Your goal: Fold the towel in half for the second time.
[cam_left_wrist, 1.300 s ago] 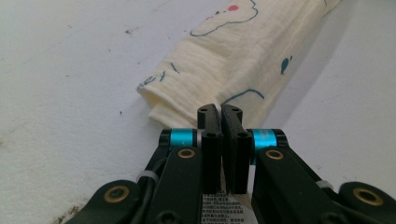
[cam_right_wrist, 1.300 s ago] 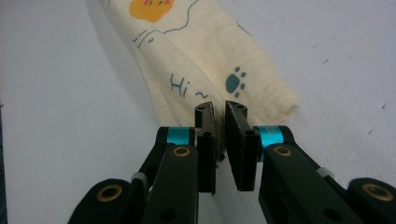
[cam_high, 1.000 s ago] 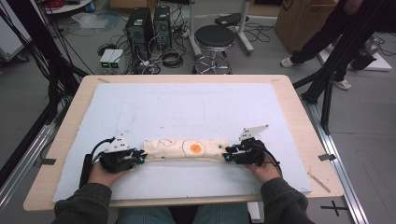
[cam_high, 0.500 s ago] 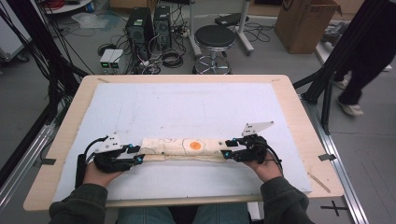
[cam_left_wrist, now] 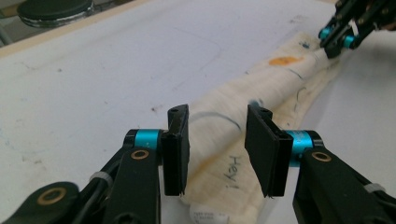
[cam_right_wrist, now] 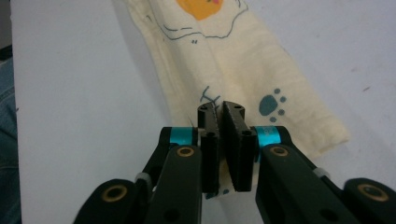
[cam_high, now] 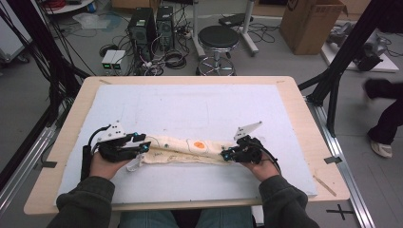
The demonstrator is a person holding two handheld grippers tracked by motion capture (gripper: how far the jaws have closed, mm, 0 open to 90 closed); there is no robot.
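Both ends differ: right gripper (cam_right_wrist: 223,140) jaws just closed on folded cloth (cam_high: 190,149), left gripper (cam_left_wrist: 218,149) jaws open astride it, so next fold pending.

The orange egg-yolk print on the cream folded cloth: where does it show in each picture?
High view: the orange yolk print sits mid-cloth, between both grippers.
Left gripper view: upper right, far along the cloth.
Right gripper view: top centre, cut by the edge.
Shared landmark: the cream folded cloth.

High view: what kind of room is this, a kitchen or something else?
Probably a lab or workshop, not a kitchen: computer towers and tangled cables sit on the floor beyond the table, beside a cardboard box.
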